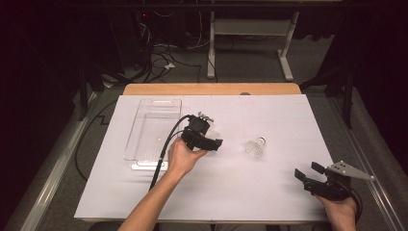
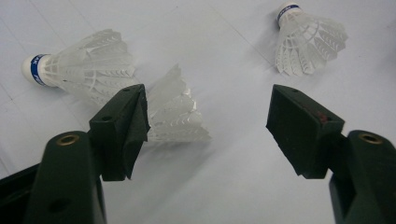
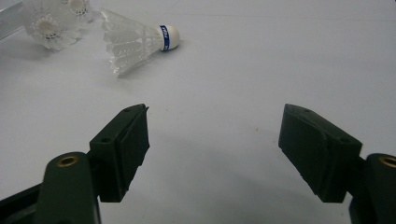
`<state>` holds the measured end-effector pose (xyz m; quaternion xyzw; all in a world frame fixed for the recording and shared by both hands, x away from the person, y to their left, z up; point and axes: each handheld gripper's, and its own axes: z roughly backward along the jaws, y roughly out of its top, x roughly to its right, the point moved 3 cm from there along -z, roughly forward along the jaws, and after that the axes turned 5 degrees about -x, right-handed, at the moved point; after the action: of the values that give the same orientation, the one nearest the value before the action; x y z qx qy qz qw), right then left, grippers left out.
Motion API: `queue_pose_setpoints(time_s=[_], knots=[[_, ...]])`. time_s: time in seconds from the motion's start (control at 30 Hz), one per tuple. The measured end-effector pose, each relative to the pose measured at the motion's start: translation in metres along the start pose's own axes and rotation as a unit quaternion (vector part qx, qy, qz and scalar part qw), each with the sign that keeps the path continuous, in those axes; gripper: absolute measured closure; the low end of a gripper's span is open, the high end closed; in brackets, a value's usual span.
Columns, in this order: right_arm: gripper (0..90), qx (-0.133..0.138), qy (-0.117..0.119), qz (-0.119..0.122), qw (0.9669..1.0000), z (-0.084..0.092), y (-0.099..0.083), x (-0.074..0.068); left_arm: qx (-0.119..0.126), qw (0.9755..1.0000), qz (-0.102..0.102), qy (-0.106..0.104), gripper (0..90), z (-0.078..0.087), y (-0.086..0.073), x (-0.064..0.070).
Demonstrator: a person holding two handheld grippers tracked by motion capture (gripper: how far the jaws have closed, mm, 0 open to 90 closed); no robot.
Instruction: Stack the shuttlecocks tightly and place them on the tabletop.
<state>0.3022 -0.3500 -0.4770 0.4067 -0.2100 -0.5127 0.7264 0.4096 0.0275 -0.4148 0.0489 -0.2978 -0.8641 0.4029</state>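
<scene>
Far left on the white tabletop (image 1: 231, 192): clear tray (image 1: 136, 126), lying lengthwise, probably parked there as the drop-off bin. Just right of its near end, left tool (image 1: 208, 140) tipped down over a little cluster of shuttlecocks, jaws spread wide and gripping nothing, so looks like lining up a pick rather than carrying. From the left gripper view: one shuttlecock (image 2: 84, 65) on its side with the cork pointing away from the others, then a second shuttlecock (image 2: 175, 112) with its feather skirt tucked partly behind one jaw, not pinched. Further right, a lone shuttlecock (image 1: 255, 145) lying well apart, likely saved for later. Near the right corner, right tool (image 1: 312, 179) resting low, also released and wide, seemingly just waiting its turn. As for labels: blue band round each cork with tiny white lettering, too blurry to read for sure.
</scene>
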Motion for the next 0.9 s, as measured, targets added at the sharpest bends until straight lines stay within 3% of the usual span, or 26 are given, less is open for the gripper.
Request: queue_pose_setpoints(time_s=[0.43, 0.63, 0.9], knots=[[24.8, 0.0, 0.0, 0.0, 1.0, 0.0, 0.0, 0.0, 0.001, 1.0, 0.0, 0.0, 29.8, 0.003, -0.009, 0.0], [24.8, 0.0, 0.0, 0.0, 1.0, 0.0, 0.0, 0.0, 0.003, 0.9998, -0.02, 0.0, 28.7, 0.007, -0.012, 0.003], [24.8, -0.001, 0.0, 0.0, 1.0, 0.0, 0.0, 0.0, 0.004, 0.9998, -0.02, -0.002, 28.6, 0.007, -0.016, 0.005]])
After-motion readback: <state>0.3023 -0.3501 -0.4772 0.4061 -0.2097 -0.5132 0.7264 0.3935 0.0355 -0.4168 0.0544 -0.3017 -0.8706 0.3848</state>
